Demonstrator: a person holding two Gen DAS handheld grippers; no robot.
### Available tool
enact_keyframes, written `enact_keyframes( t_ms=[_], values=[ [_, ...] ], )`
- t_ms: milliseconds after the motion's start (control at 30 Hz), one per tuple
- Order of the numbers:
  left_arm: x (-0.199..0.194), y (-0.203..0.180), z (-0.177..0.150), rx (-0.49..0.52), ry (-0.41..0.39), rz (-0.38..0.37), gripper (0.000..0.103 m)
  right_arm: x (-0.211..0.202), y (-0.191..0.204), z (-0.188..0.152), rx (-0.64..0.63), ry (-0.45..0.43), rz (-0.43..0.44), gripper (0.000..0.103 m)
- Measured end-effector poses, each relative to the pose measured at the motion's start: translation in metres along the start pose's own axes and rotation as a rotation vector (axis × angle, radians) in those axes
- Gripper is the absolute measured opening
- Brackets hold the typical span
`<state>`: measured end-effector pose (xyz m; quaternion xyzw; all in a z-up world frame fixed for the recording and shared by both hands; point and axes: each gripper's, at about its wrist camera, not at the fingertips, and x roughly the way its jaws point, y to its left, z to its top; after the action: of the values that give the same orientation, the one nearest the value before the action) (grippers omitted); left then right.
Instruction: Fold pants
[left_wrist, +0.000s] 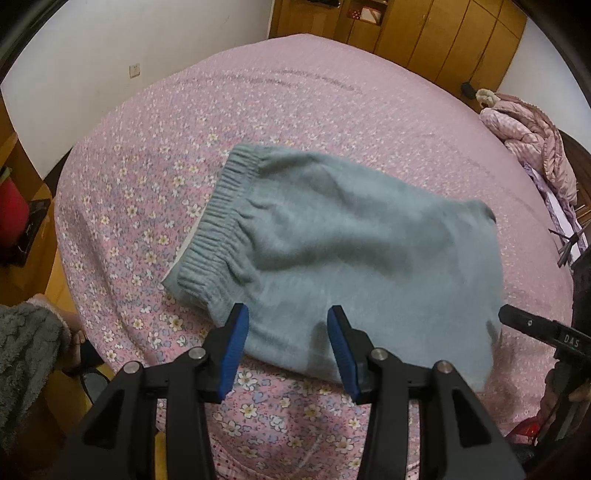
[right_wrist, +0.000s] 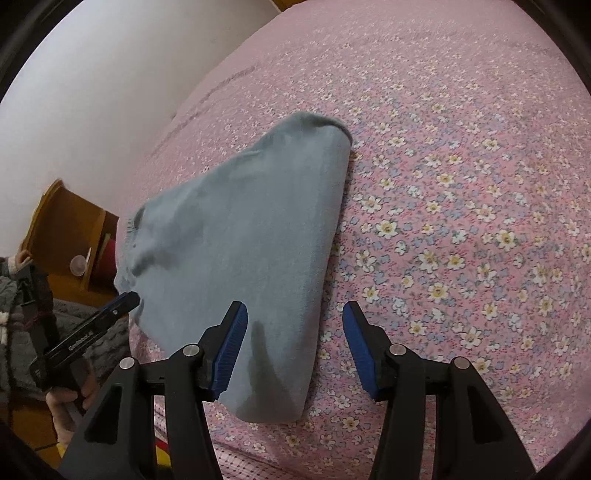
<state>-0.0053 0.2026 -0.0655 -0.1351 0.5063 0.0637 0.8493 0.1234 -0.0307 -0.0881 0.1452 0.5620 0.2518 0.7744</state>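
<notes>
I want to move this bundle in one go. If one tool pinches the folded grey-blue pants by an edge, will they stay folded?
Probably not. The pants look like soft fleecy knit with rumpled folds, so the layers would likely droop open. The gathered waistband seems thicker and may grip better. Pushing would likely bunch them on the floral sheet.

1. Pants (left_wrist: 332, 251): plain grey-blue, with no pattern.
2. Bedspread (left_wrist: 155, 177): pink, printed all over with small white, yellow-centred and pale blue flowers.
3. Left gripper (left_wrist: 288, 325) and right gripper (right_wrist: 293, 321): black frames with blue pads (left_wrist: 234, 354).
4. Wardrobe (left_wrist: 443, 33), beyond the bed's far edge: honey-brown wood.
5. Wall (left_wrist: 129, 37): white.
6. Quilted jacket (left_wrist: 528, 136), at the bed's far right corner: pale pink.
7. Sleeve (left_wrist: 26, 343): grey.
</notes>
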Motion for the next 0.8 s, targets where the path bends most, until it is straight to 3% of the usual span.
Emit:
enact_keyframes(
  t_ms=[467, 567, 800],
  values=[
    [0.009, 0.001, -0.001, 0.017, 0.001, -0.007, 0.050, 0.019, 0.010, 0.000, 0.002, 0.048, 0.043, 0.055],
    [0.008, -0.001, 0.000, 0.030, 0.001, 0.002, 0.050, 0.020, 0.011, 0.000, -0.008, 0.050, 0.021, 0.033],
    [0.004, -0.006, 0.001, 0.036, 0.001, 0.012, 0.050, 0.011, 0.015, 0.000, -0.035, 0.007, 0.031, 0.018]
  ],
)
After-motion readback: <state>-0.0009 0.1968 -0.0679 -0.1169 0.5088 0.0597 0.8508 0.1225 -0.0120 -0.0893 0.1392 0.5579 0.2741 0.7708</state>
